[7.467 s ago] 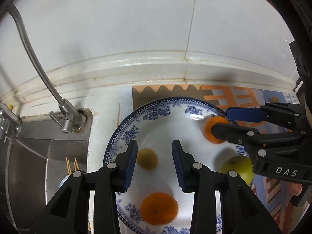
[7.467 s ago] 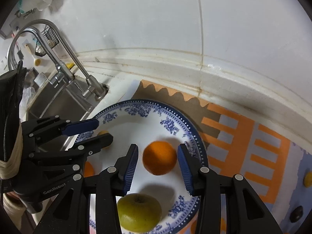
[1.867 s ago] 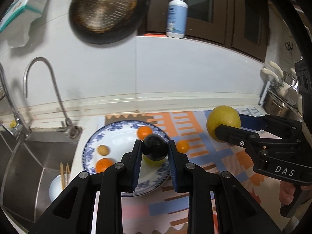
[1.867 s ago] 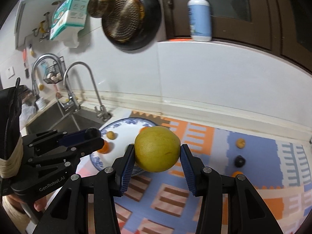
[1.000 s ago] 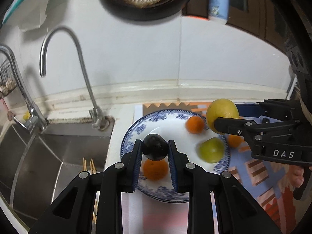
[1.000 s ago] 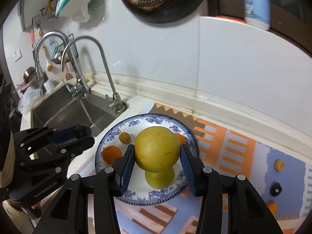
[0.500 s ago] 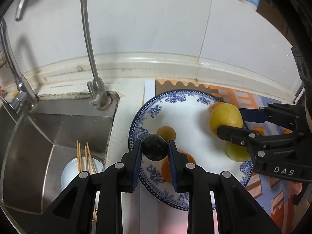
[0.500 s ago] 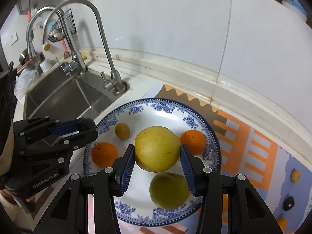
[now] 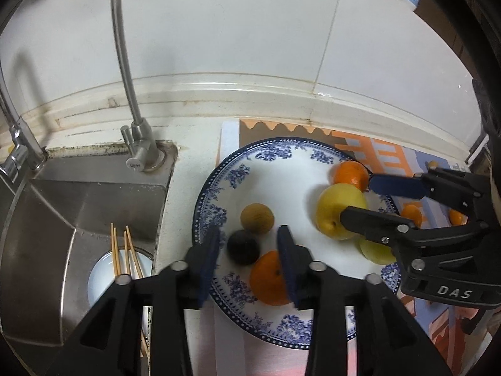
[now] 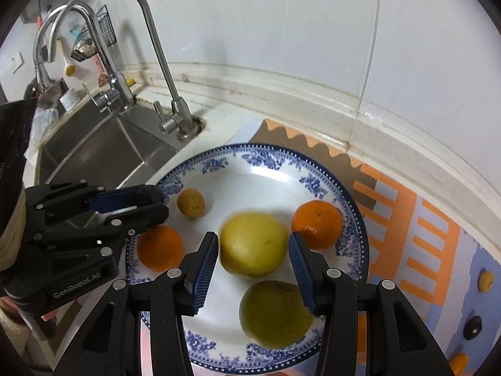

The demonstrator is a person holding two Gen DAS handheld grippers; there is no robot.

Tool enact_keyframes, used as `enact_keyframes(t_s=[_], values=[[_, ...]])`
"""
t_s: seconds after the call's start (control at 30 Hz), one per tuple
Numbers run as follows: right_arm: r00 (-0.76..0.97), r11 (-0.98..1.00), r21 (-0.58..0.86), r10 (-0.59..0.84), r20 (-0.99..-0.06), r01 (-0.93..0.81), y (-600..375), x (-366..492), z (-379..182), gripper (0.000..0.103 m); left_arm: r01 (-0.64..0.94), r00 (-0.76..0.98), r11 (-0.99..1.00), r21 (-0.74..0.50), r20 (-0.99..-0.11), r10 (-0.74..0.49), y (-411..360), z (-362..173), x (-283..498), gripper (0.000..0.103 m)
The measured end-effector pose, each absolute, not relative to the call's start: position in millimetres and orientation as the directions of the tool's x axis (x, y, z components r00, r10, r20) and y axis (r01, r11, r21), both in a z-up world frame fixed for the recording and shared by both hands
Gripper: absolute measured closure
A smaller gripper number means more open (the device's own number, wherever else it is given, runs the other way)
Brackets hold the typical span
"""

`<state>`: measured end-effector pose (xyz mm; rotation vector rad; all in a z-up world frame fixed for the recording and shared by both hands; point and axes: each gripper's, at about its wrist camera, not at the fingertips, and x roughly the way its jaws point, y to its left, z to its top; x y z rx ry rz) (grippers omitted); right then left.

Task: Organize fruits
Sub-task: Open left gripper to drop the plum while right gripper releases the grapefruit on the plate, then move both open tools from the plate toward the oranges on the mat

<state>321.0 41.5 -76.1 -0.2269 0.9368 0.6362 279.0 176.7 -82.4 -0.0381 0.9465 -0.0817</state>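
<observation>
A blue-and-white plate point(image 9: 216, 200) point(image 10: 281, 169) sits on the counter by the sink. My left gripper point(image 9: 247, 250) is open, and a dark round fruit point(image 9: 242, 247) lies on the plate between its fingers. My right gripper point(image 10: 253, 250) is open around a big yellow fruit point(image 10: 253, 244) point(image 9: 339, 208) resting on the plate. Also on the plate are two oranges point(image 10: 159, 247) point(image 10: 316, 221), a small tan fruit point(image 10: 191, 202) point(image 9: 256, 217) and a green-yellow fruit point(image 10: 275, 313).
The steel sink point(image 9: 62, 206) with its tap point(image 10: 150, 50) lies left of the plate; a bowl with chopsticks point(image 9: 120, 253) stands in it. A patterned mat point(image 10: 422, 235) to the right holds small loose fruits point(image 10: 485, 280) point(image 10: 472, 327). The tiled wall point(image 9: 250, 31) rises behind.
Both grippers came down over the plate and opened. The dark fruit left my left gripper and the yellow fruit left my right gripper; both now rest on the plate.
</observation>
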Motion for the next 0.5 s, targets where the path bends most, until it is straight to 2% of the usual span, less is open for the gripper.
enact_keyframes(t_s=[0.03,0.13,0.33,0.5], values=[[0.436,0.799,0.082,0.407,-0.803,-0.596,40.2,319.5,-73.3,0.049,0.058,0.587,0.996,-0.067,-0.804,-0.088,174.9,-80.2,277.6,0.063],[0.471,0.808,0.068,0.407,-0.783,-0.585,32.0,313.8,-63.1,0.048,0.074,0.601,0.996,-0.053,-0.794,-0.087,167.6,-73.1,272.2,0.058],[0.553,0.846,0.042,0.384,-0.740,-0.531,4.6,296.1,-40.0,0.048,0.089,0.629,0.996,-0.008,-0.775,-0.063,148.1,-54.7,255.8,0.056],[0.593,0.867,0.053,0.381,-0.709,-0.495,-20.3,281.8,-25.4,0.042,0.089,0.660,0.996,0.019,-0.750,-0.044,130.4,-37.0,240.5,0.049]])
